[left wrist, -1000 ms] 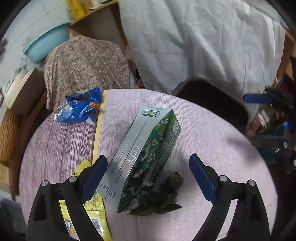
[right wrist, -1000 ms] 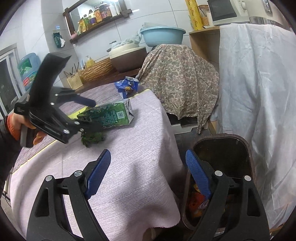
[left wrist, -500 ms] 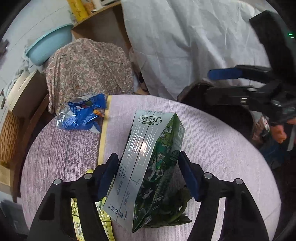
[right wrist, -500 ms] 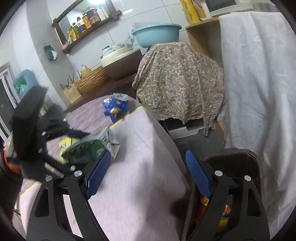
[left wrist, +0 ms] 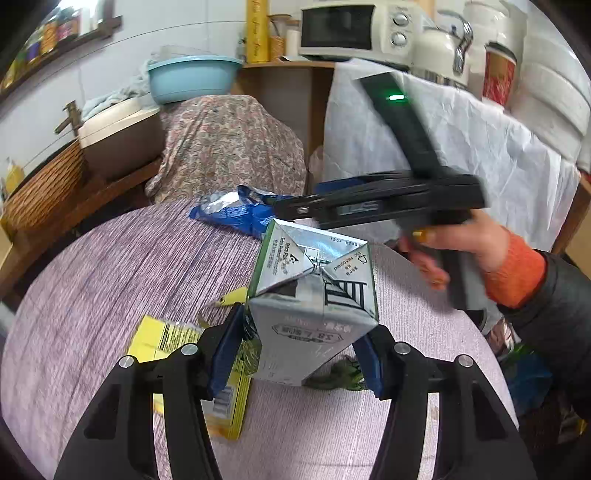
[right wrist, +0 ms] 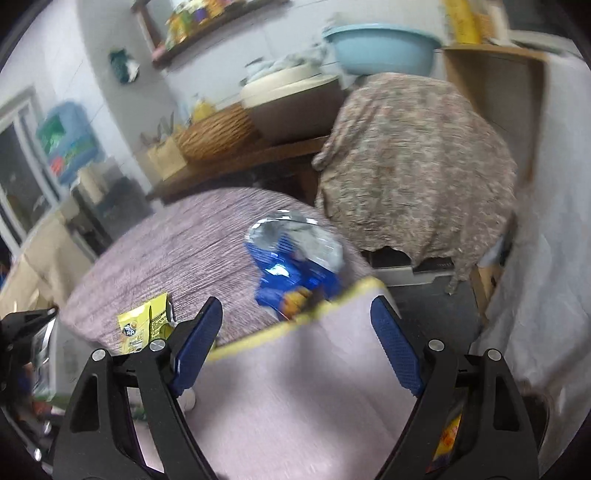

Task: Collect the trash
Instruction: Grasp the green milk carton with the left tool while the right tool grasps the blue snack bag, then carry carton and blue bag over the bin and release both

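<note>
My left gripper (left wrist: 301,354) is shut on a silver and green drink carton (left wrist: 314,302) and holds it tilted above the round table (left wrist: 110,266). A yellow wrapper (left wrist: 166,343) and some green leafy scraps (left wrist: 341,376) lie on the table just under it. A blue snack bag (left wrist: 240,212) lies at the far edge. My right gripper (right wrist: 295,350) is open and empty, hovering over the table a little short of the blue snack bag (right wrist: 291,266). The yellow wrapper (right wrist: 146,326) shows to its left. The right gripper also shows in the left wrist view (left wrist: 369,203).
A cloth-covered object (right wrist: 410,166) stands behind the table. A white sheet (left wrist: 461,147) covers furniture at the right. A blue basin (left wrist: 192,77), a wicker basket (right wrist: 214,136) and a toaster oven (left wrist: 354,31) sit on shelves behind. Part of a trash bin (right wrist: 450,439) shows at the lower right.
My left gripper closed on the carton and lifted it, tilting upward. My right gripper swung from over the trash bin to the table, toward the blue snack bag.
</note>
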Action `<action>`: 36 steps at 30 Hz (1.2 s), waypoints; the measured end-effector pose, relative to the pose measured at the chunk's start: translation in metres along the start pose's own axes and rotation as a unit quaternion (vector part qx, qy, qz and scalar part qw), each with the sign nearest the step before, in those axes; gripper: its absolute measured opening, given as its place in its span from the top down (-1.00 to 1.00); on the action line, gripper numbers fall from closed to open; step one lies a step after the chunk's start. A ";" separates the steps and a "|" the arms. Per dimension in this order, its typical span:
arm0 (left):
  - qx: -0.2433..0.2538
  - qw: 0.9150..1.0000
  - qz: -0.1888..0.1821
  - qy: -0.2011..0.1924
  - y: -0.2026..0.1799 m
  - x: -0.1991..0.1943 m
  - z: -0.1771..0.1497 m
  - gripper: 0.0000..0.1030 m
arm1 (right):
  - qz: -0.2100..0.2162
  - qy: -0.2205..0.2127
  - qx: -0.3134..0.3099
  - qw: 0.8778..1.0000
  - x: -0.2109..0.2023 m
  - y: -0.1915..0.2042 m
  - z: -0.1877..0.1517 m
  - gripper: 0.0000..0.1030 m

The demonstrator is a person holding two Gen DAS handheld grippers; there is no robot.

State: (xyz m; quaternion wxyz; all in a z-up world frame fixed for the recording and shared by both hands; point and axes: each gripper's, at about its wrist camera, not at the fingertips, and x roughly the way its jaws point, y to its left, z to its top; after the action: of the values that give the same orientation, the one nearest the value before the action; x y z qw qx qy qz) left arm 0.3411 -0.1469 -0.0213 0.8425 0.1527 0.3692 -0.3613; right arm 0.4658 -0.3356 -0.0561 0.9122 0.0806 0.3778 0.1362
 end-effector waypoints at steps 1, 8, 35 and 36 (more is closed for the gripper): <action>-0.005 1.000 0.001 -0.003 0.001 -0.001 -0.002 -0.08 | -0.010 0.006 -0.012 1.000 0.006 0.004 0.003 -0.60; -0.043 0.999 -0.010 -0.030 0.006 -0.016 -0.012 -0.08 | -0.079 0.046 -0.098 0.991 0.046 0.031 0.009 0.00; -0.076 0.992 -0.027 -0.094 -0.037 -0.056 -0.034 -0.07 | 0.008 -0.086 -0.033 0.996 -0.123 0.021 -0.097 0.56; -0.078 0.992 -0.036 -0.096 -0.043 -0.055 -0.033 -0.07 | -0.001 -0.093 -0.029 0.995 -0.132 0.017 -0.106 0.56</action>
State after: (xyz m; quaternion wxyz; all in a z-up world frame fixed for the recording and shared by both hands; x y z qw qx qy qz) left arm 0.2678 -0.1322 -0.0033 0.8697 0.0382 0.3193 -0.3744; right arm 0.2978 -0.3557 -0.0381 0.9455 0.0665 0.2874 0.1380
